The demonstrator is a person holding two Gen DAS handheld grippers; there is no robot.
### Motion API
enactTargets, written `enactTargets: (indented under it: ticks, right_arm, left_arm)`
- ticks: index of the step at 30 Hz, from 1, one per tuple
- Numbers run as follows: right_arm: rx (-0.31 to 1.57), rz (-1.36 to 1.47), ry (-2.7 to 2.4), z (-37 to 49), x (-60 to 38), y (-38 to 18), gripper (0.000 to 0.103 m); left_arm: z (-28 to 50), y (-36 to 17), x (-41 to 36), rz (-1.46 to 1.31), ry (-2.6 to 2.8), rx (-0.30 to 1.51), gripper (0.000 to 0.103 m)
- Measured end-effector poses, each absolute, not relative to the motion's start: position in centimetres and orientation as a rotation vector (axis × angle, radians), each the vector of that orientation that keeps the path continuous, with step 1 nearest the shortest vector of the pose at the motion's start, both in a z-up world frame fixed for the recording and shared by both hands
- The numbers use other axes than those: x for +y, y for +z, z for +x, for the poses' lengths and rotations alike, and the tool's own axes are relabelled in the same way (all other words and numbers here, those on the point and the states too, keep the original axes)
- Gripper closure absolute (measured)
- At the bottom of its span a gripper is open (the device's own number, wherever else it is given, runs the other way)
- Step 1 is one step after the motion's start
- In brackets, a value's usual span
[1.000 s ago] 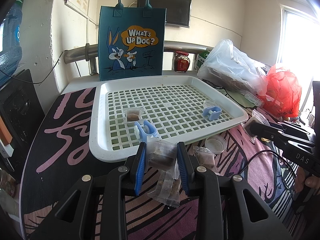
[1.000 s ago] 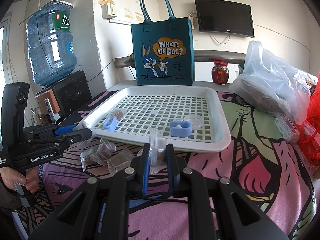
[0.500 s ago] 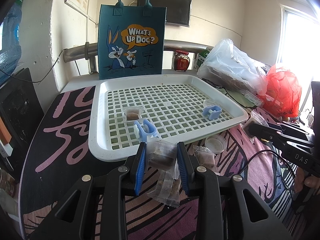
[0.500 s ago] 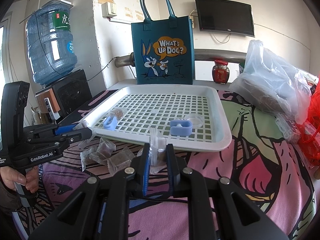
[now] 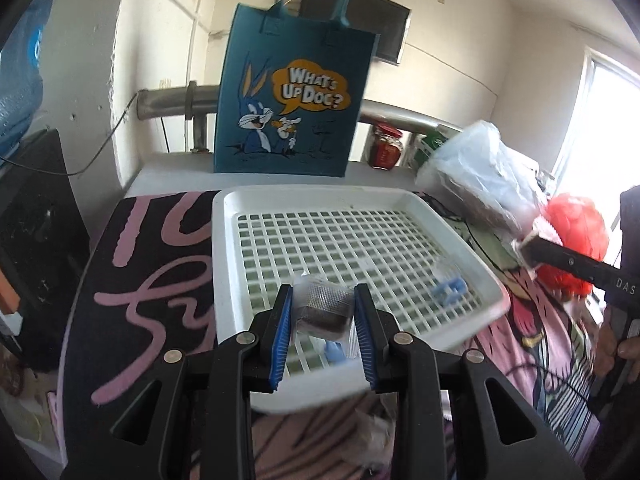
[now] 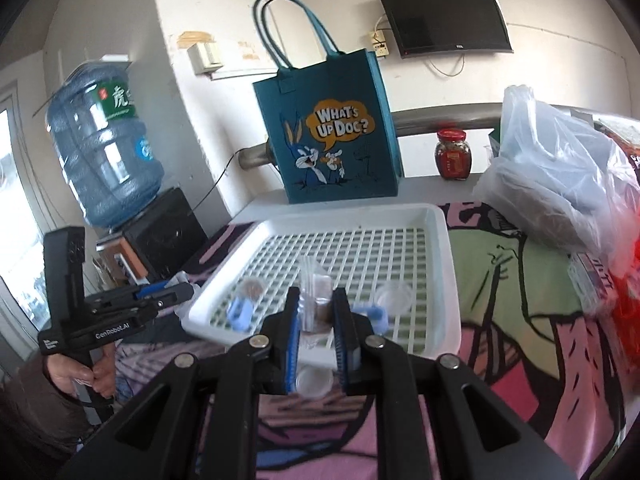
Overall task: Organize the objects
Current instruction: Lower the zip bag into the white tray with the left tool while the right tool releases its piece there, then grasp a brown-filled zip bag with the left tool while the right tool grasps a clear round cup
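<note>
Both tongs, left (image 5: 323, 312) and right (image 6: 316, 312), pinch clear packets (image 5: 323, 310) of brown filling above the white tray (image 5: 224, 264).

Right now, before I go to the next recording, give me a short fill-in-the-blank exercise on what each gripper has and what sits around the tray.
1. The left gripper is shut on a clear packet with a ____ block inside.
2. The right gripper is ____ on a thin clear packet.
3. The teal tote bag standing behind the white tray reads "What's Up ____?"
4. The glass jar beside the tote bag has a ____ lid.

Missing words: brown; shut; Doc; red
</note>
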State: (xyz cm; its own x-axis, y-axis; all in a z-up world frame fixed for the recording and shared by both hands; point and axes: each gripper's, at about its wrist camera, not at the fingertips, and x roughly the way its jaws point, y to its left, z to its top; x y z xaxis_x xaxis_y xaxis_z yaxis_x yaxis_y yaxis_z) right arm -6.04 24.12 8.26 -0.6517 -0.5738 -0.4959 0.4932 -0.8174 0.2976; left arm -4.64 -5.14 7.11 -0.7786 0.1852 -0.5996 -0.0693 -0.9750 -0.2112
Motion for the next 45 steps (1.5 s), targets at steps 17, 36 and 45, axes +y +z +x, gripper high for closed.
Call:
enactTargets:
  ticks: [17, 36, 45]
  right_arm:
    - [-0.246, 1.2, -2.322, -16.2, 18.7, 0.7, 0.082]
    - [0.003, 0.852, -2.398, -3.2, 22.9, 6.2, 0.055]
    - [0.37, 1.06, -2.331, -3.9, 18.3, -0.6, 0.055]
  left_arm:
    - [-14.3, 2.4, -5.8, -1.24, 2.807, -0.435, 0.068]
    - [-1.0, 5.6, -4.9, -1.014, 2.73, -0.252, 0.024]
    - [0.0, 1.2, -1.2, -1.214, 2.626, -0.025, 0.024]
